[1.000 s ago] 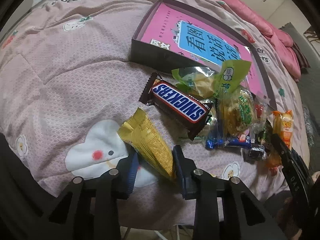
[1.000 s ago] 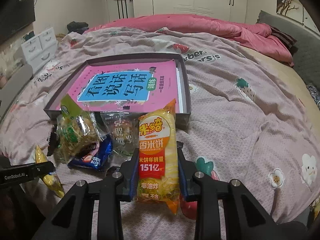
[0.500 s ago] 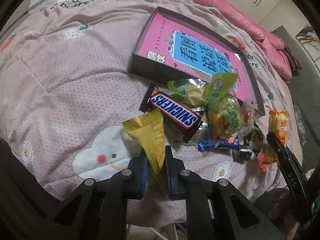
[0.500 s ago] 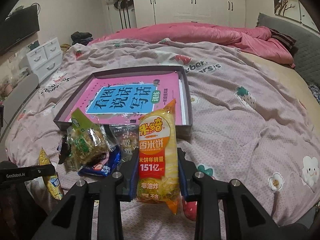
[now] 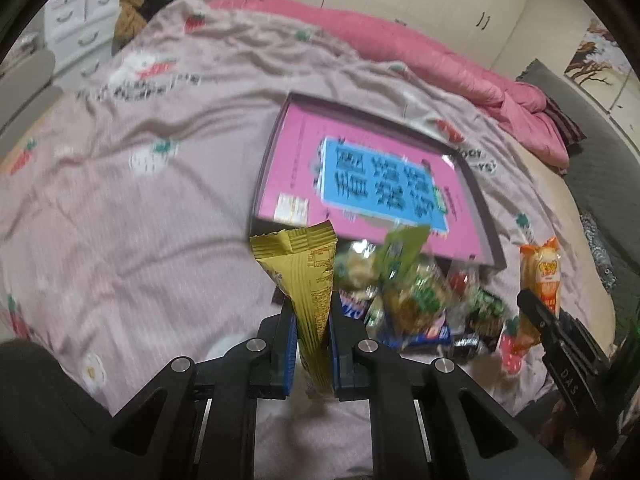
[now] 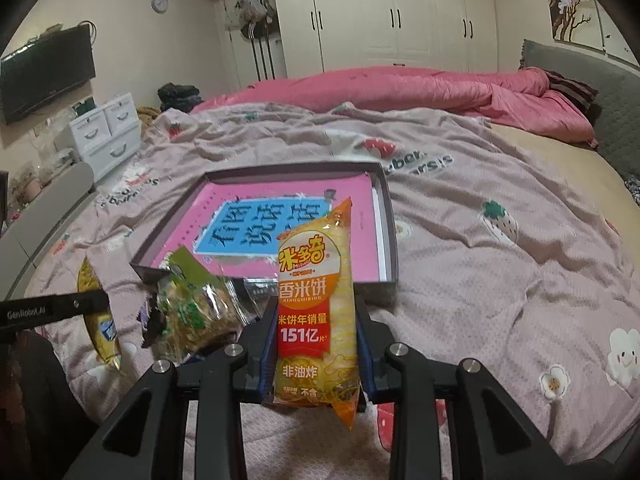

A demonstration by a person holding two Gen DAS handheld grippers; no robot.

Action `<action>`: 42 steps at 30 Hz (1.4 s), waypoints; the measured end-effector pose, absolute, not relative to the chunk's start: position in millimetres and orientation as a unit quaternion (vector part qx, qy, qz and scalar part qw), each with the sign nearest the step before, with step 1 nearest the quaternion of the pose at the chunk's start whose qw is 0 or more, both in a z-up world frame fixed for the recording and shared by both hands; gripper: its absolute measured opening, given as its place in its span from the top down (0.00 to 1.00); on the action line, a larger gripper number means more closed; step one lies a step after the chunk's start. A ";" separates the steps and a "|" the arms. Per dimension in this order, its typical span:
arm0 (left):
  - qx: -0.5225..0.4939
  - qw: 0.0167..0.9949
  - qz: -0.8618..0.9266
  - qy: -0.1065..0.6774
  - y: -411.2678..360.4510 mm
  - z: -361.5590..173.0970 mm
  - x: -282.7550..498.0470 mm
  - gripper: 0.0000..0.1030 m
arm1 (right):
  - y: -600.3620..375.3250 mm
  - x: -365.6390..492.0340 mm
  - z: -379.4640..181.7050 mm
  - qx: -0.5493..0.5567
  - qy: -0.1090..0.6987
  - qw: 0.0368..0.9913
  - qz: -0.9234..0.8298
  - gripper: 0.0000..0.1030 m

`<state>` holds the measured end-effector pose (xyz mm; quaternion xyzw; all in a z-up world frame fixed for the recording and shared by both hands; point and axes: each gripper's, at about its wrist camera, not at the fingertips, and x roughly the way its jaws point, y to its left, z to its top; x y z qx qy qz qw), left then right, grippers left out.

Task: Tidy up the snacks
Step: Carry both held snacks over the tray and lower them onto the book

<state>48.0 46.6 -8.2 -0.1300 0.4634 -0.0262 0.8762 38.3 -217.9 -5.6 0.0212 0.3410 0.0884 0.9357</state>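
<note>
My left gripper (image 5: 313,334) clamps the crinkly gold foil packet (image 5: 306,276) at centre frame; my right gripper (image 6: 316,354) grips the orange-yellow rice-cracker bag (image 6: 316,312). Slick wrappers could slide out short of the shallow dark box (image 6: 390,224).

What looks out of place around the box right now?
The box meant for snacks already holds a pink book that fills most of its floor. The loose snack pile sits heaped against its near wall, not inside it.
</note>
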 end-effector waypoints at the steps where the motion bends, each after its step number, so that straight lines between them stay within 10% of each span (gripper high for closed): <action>1: -0.129 0.879 -0.027 0.458 46.2 -4.9 48.3 0.87 | -218.4 38.3 -4.4 0.023 0.338 0.937 0.090 0.68; 42: -0.080 0.911 -0.045 0.402 32.3 -8.7 167.5 0.87 | -242.2 110.1 10.5 0.086 0.274 0.951 0.117 0.68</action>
